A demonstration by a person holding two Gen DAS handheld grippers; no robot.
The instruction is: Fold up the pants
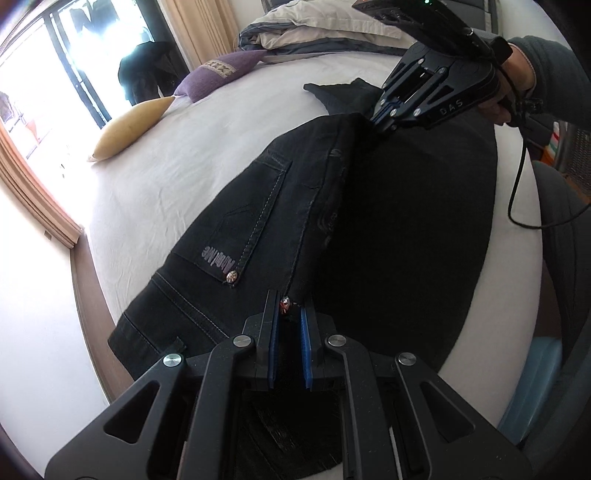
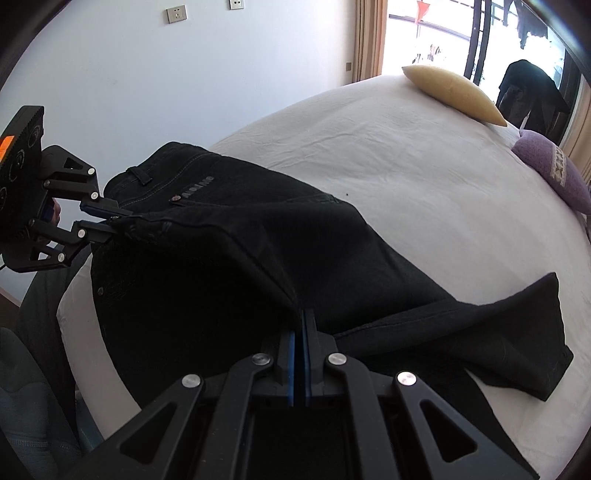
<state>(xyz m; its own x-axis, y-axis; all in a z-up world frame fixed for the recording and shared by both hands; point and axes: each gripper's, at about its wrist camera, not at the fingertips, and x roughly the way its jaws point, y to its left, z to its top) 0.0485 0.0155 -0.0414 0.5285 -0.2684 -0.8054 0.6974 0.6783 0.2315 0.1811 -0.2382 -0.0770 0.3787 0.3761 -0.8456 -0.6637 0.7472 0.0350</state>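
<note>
Both grippers pinch the black pants: left gripper at the waist edge by a rivet, right gripper w/ pads pressed on the leg fabric. Pants at frame center on the bed, one half raised. Keep tension even, lay edges aligned.

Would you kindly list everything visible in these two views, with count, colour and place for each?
pants: one pair, black, on the bed, lifted along one edge
bed sheet: one, white, under the pants
cushion: one, yellow, far side of the bed
pillow: one, purple, beside the cushion
bedding: one pile, grey and cream, at the bed's far end
wall sockets: two, white, on the wall
left tongs: black with blue pads, gripping the pants near the waist
right tongs: black with blue pads, gripping the pants lower down
</note>
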